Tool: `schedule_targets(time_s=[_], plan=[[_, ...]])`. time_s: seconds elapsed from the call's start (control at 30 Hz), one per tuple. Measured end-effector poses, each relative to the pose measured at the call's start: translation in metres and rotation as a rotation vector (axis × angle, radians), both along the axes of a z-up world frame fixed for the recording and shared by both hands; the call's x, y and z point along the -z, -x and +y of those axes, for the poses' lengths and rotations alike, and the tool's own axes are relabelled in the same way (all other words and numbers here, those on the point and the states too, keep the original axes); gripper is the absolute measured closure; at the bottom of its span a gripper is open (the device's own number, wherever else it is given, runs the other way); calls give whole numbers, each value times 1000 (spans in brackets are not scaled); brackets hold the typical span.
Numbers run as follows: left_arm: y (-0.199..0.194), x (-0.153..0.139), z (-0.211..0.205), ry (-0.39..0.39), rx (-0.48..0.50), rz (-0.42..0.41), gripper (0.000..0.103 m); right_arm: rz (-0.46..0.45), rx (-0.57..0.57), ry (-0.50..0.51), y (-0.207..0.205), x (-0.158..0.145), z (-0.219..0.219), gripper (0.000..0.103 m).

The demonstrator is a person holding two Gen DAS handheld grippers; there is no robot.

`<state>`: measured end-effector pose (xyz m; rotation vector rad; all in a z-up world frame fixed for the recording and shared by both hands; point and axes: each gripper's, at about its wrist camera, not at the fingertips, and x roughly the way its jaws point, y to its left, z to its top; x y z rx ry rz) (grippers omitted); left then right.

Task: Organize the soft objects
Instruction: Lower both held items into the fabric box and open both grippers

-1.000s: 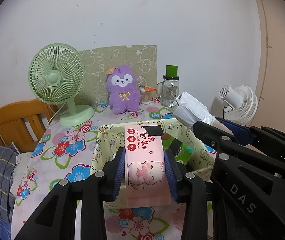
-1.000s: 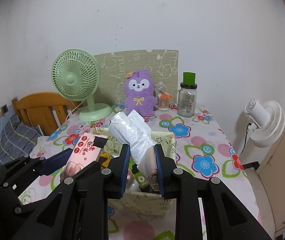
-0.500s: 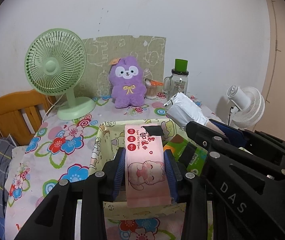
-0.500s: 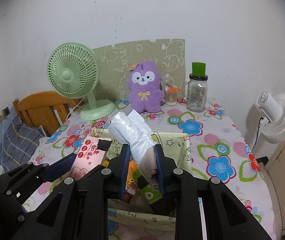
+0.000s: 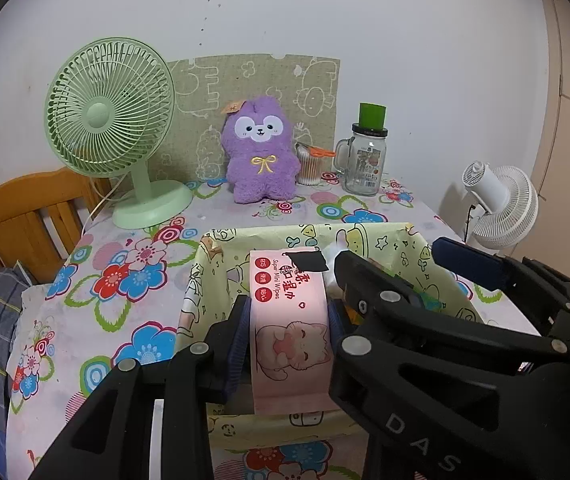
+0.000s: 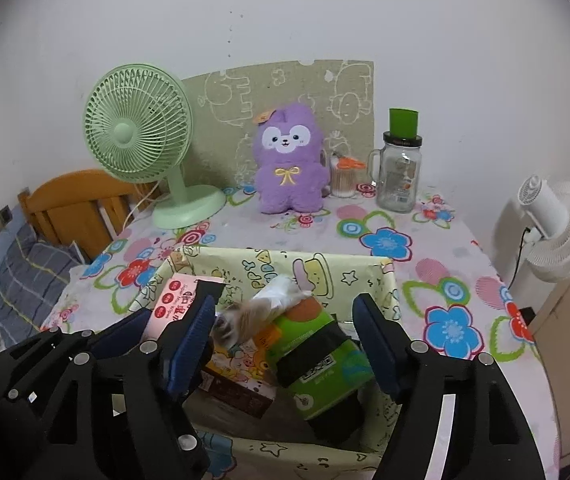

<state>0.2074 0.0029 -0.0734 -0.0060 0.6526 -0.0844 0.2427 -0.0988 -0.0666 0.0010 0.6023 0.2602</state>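
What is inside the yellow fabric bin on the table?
The fabric bin holds a green packet, a white packet on top of it and a cartoon-printed box. The bin's floor beneath them is covered.

The yellow fabric box [image 6: 189, 264] is crowded: a green pack [image 6: 317, 364], a white packet [image 6: 273, 300] and a cartoon carton [image 6: 241, 376] fill its floor. Around it the flowered tablecloth [image 6: 445, 280] lies bare; fan [image 6: 141, 136], plush toy [image 6: 289, 160] and jar [image 6: 399, 176] line the back wall
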Motion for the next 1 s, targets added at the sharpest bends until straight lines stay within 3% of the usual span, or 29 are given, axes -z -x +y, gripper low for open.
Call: schedule_targets(time_s=[0.43,1.0], plan=[[-4,-3,-7,27,20,-5,63,8,71,-9,5,-7,-23,24],[-22,0,-17,-13,20,-10,62,36,116,-37,-2,-2,-35,23]])
